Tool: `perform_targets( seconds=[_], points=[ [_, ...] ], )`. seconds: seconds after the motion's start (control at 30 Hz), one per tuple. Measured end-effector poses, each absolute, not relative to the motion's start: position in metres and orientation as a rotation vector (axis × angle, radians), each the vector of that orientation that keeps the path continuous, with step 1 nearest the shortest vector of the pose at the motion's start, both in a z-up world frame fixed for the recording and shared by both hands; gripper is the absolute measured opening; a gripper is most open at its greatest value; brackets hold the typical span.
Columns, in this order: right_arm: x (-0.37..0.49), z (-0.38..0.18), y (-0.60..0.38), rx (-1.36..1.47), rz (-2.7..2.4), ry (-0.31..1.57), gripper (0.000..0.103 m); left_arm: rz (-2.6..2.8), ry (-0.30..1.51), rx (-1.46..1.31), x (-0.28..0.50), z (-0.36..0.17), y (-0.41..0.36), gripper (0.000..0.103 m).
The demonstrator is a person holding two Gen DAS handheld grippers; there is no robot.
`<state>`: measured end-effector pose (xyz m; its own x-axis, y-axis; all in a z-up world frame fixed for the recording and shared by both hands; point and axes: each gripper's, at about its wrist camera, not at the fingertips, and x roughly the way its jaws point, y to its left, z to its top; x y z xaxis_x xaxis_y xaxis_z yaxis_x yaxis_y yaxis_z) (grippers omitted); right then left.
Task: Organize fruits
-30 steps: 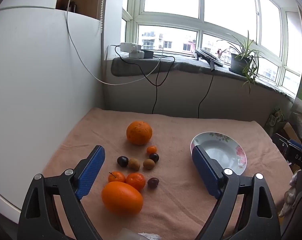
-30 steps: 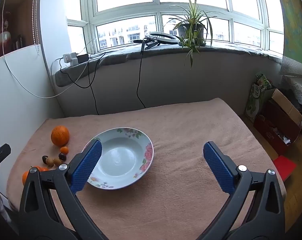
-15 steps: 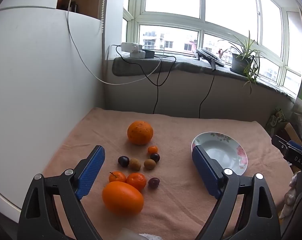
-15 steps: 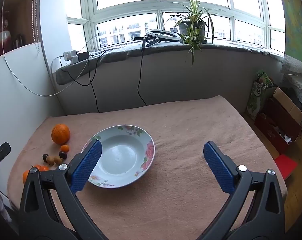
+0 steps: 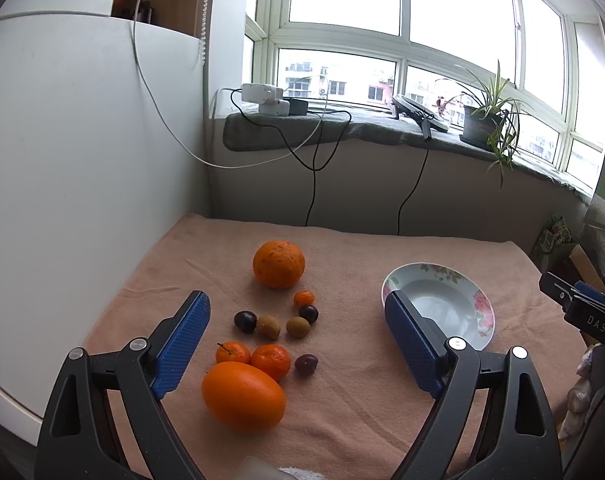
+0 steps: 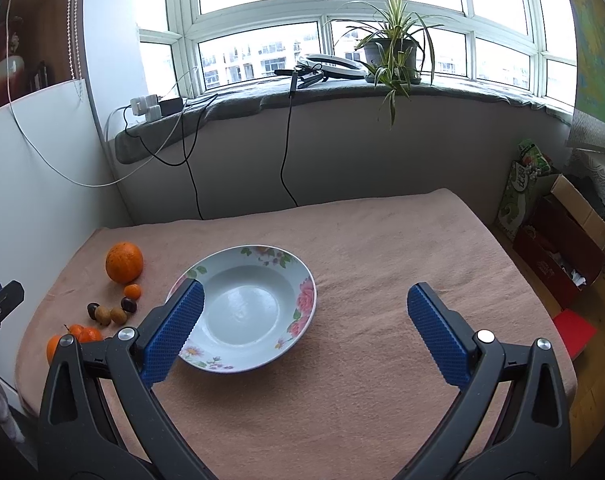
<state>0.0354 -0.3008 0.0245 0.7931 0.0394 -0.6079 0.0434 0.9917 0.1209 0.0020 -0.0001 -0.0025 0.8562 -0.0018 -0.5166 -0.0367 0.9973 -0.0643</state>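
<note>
I hold my left gripper [image 5: 298,336] above the near part of the pink cloth [image 5: 362,248], with its jaws spread wide and nothing between the blue pads [image 5: 182,336]. The fruits lie on the cloth below and ahead of this gripper, most of them in the space between its 2 fingers. Nearest is a big smooth orange [image 5: 243,396], and just beyond it sit 2 mandarins [image 5: 271,361], which seem to touch each other. A dark plum [image 5: 306,364] is just to the right of them. Further ahead I see 2 brown fruits [image 5: 268,327] between 2 more dark plums [image 5: 245,321], then a tiny orange fruit [image 5: 304,298], and furthest a rough round orange [image 5: 278,264]. The plate [image 5: 474,292] with flowers is empty and lies beyond the right finger of this gripper, well apart from the fruits. My right gripper [image 6: 302,320] is also wide open and holds nothing; the plate [image 6: 302,276] is ahead of its left finger, and the fruits are far to its left.
</note>
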Motion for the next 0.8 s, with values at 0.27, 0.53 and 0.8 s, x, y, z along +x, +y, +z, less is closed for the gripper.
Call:
perform_targets(
  seconds=[0.27, 0.53, 0.8],
  points=[
    [0.0359, 0.0236, -0.3002, 0.133, 0.008, 0.665, 0.103, 0.02, 0.541, -0.075, 0.0008, -0.0024, -0.0004, 0.089],
    [0.0353, 0.0238, -0.2978, 0.133, 0.017, 0.666, 0.103, 0.02, 0.543, -0.077, 0.0009, -0.0022, -0.0002, 0.089],
    [0.0355, 0.022, -0.2961, 0.132, 0.021, 0.676, 0.103, 0.021, 0.543, -0.08, 0.001, -0.0025, 0.0009, 0.089]
  ],
)
